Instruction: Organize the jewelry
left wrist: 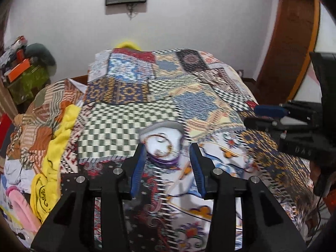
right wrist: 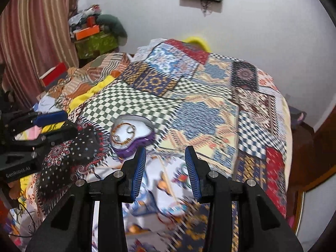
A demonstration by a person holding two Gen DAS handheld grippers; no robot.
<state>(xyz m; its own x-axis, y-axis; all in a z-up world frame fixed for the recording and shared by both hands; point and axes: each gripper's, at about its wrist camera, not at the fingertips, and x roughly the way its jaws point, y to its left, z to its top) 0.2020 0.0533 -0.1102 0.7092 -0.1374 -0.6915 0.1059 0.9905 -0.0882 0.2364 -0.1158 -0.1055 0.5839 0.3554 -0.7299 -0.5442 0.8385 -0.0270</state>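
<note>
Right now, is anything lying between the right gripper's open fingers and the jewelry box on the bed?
Nothing but patterned bedspread. In the right wrist view, the right gripper sits just short of the jewelry box, empty-jawed, with bare cloth between.

The right gripper (right wrist: 165,153) hangs over a patchwork bedspread (right wrist: 210,105), its blue-padded jaws apart with only cloth showing between them. Just beyond its left finger a jewelry box (right wrist: 131,135) with a purple rim lies on the spread, beaded bracelets (right wrist: 124,134) resting on its white lining. The left gripper (right wrist: 52,124) reaches in from the left edge, its jaws parted, near the box but not touching it.
</note>
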